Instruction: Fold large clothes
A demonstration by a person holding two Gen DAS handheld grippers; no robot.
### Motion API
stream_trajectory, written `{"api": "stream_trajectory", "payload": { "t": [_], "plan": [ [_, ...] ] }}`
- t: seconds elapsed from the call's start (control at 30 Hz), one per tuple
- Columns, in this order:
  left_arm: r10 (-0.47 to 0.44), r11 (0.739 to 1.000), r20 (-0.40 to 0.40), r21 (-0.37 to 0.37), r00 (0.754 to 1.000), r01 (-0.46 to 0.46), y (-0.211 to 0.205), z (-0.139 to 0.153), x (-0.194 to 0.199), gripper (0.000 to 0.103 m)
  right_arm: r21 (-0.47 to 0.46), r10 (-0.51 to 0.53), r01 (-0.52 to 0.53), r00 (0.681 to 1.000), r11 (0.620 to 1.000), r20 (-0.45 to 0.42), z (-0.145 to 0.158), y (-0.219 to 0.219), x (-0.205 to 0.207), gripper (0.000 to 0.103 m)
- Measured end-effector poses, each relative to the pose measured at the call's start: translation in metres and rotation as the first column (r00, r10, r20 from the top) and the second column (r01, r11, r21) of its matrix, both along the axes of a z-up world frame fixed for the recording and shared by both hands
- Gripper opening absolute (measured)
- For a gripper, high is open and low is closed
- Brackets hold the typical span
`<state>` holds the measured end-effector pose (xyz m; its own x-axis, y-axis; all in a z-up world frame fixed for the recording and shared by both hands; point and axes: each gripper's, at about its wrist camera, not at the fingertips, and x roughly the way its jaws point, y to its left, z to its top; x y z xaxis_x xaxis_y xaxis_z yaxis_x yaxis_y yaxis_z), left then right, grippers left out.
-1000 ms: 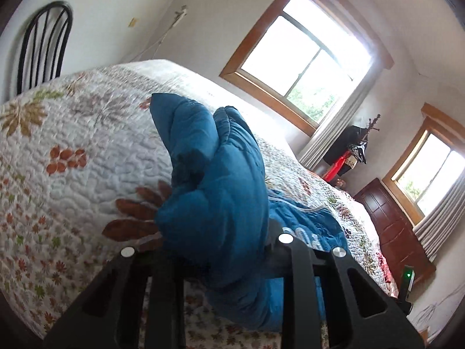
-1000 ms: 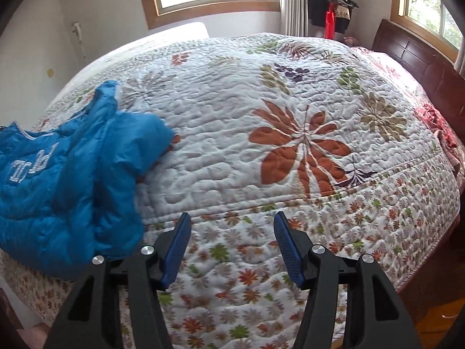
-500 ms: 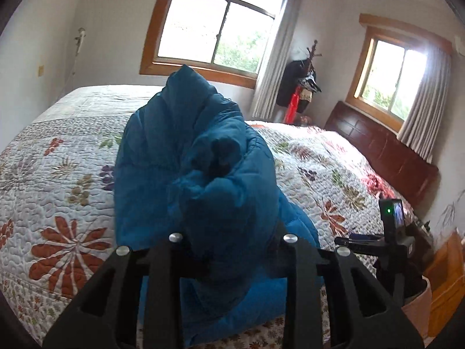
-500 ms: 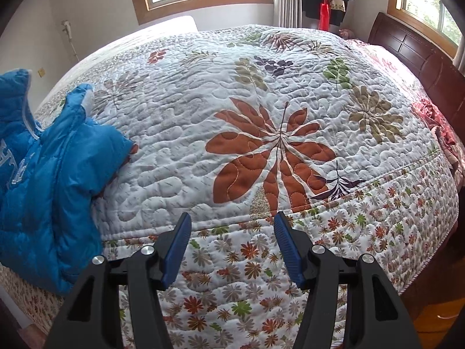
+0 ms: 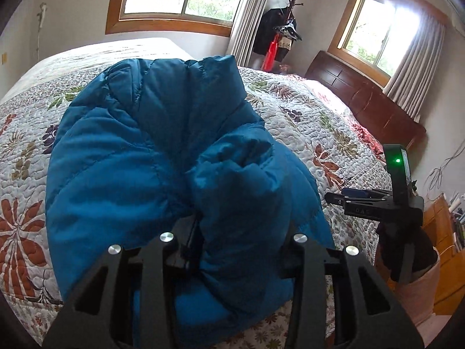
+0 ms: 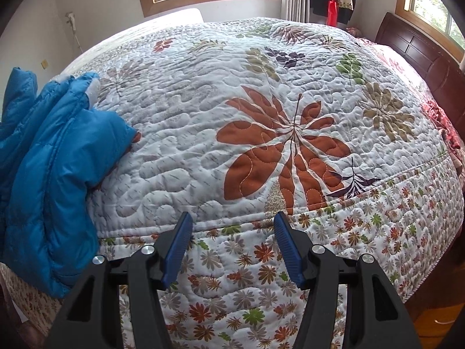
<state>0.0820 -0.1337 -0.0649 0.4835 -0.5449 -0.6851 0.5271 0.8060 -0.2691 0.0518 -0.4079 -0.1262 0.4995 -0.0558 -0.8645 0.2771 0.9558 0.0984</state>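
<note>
Left wrist view: one blue puffer jacket (image 5: pixel 151 157) is seen, bunched into a puffy mound and clamped between the fingers of the left gripper (image 5: pixel 241 232), jaws closed on a thick fold of it. Fabric is quilted in stitched channels, matte teal-blue, heavily creased; the fingertips are buried in it. Lower part of the jacket is draped over the near edge of the bed (image 5: pixel 305 110). One quilt (image 5: pixel 328 151) with a leaf and flower print is counted on the bed, two windows, one dark wooden headboard (image 5: pixel 375 101), one coat stand (image 5: pixel 286 26) with dark and red items hung on it. The right gripper (image 5: pixel 369 200) is visible at the right edge, green LED lit.

Right wrist view: right gripper (image 6: pixel 232 244) is held with jaws wide apart, nothing between the blue pads (image 6: pixel 178 245), aimed at the quilt edge (image 6: pixel 290 215). Same jacket (image 6: pixel 49 174) is seen at far left, lying on the bed corner and hanging past the edge, well apart from this gripper.
</note>
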Motion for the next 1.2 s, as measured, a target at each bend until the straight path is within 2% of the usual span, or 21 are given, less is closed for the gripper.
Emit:
{"api": "stream_trajectory", "payload": {
  "t": [0.13, 0.33, 0.4, 0.5, 0.57, 0.6, 0.73, 1.03, 1.2],
  "plan": [
    [0.001, 1.0, 0.008, 0.01, 1.0, -0.001, 0.005, 0.001, -0.006, 0.04, -0.011, -0.006, 0.006, 1.0, 1.0, 0.002, 0.008, 0.006, -0.002, 0.059],
    [0.027, 1.0, 0.03, -0.012, 0.999, -0.026, 0.02, 0.021, -0.019, 0.044, -0.04, 0.162, -0.159, 0.984, 0.986, 0.079, 0.048, 0.063, -0.016, 0.059],
    [0.047, 0.999, 0.029, -0.013, 0.999, -0.046, 0.024, 0.024, -0.024, 0.044, -0.059, 0.185, -0.181, 0.979, 0.982, 0.088, 0.057, 0.079, -0.019, 0.059],
    [0.074, 0.997, 0.057, -0.01, 0.996, -0.074, 0.033, 0.031, -0.037, 0.046, -0.053, 0.178, -0.174, 0.981, 0.983, 0.081, 0.063, 0.095, -0.026, 0.059],
    [0.092, 0.996, 0.095, -0.001, 0.991, -0.093, 0.036, 0.038, -0.047, 0.057, -0.048, 0.175, -0.172, 0.98, 0.984, 0.092, 0.067, 0.103, -0.032, 0.059],
    [0.103, 0.994, 0.118, 0.006, 0.988, -0.105, 0.039, 0.041, -0.053, 0.058, -0.044, 0.173, -0.17, 0.98, 0.985, 0.102, 0.069, 0.107, -0.036, 0.059],
    [0.121, 0.992, 0.16, 0.009, 0.98, -0.124, 0.043, 0.051, -0.063, 0.059, -0.022, 0.179, -0.178, 0.976, 0.984, 0.125, 0.074, 0.119, -0.045, 0.059],
    [0.15, 0.986, 0.126, 0.048, 0.981, -0.157, 0.057, 0.046, -0.066, 0.059, -0.034, 0.2, -0.197, 0.971, 0.98, 0.129, 0.079, 0.145, -0.056, 0.059],
    [0.168, 0.983, 0.11, 0.054, 0.98, -0.175, 0.066, 0.039, -0.067, 0.064, -0.029, 0.212, -0.21, 0.965, 0.977, 0.155, 0.086, 0.158, -0.063, 0.059]
  ]
}}
